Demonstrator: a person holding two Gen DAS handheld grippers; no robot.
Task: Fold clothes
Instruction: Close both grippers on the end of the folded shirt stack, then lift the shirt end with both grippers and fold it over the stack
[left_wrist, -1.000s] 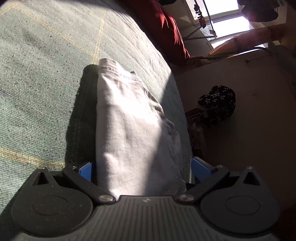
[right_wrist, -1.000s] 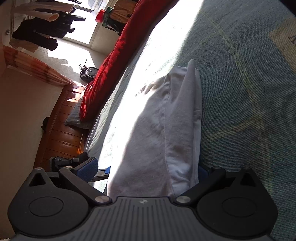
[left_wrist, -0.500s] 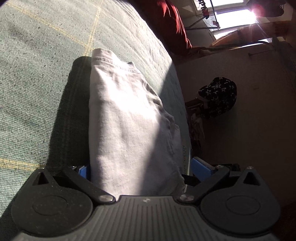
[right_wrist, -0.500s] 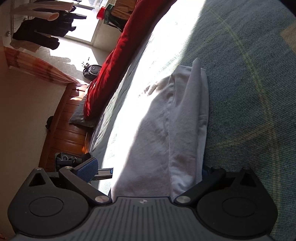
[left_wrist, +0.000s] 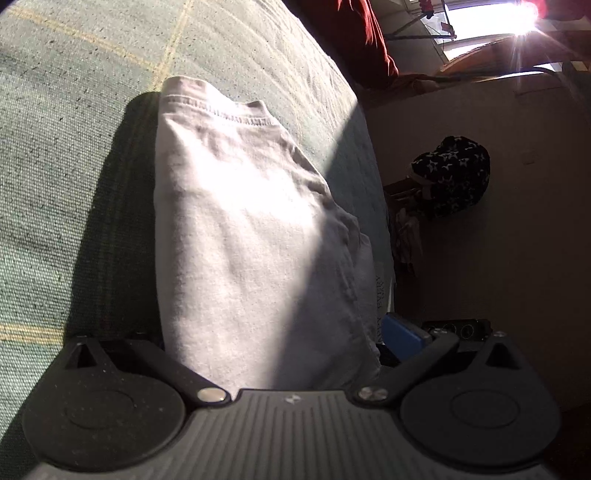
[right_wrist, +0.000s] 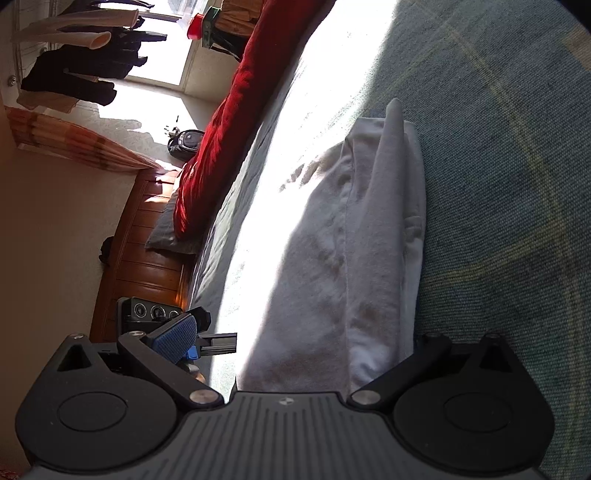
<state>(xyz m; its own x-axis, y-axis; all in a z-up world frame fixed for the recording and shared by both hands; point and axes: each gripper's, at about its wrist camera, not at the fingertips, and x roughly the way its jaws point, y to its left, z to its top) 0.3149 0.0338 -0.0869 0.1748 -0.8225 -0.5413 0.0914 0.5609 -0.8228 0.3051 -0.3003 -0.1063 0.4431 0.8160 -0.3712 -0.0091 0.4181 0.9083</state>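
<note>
Jaws of the left gripper (left_wrist: 273, 336) and right gripper (right_wrist: 303, 341) stand spread around the folded white shirt (left_wrist: 240, 229) on the bed (left_wrist: 74, 147), having slid closer; seemingly scooping the bundle.

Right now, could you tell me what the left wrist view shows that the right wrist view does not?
Only the left wrist view shows a dark star-patterned bundle beside the bed. Only the right wrist view shows dark clothes hanging by the window and a wooden bed frame. Both show the folded white garment on the green bedspread, and the red duvet.
</note>
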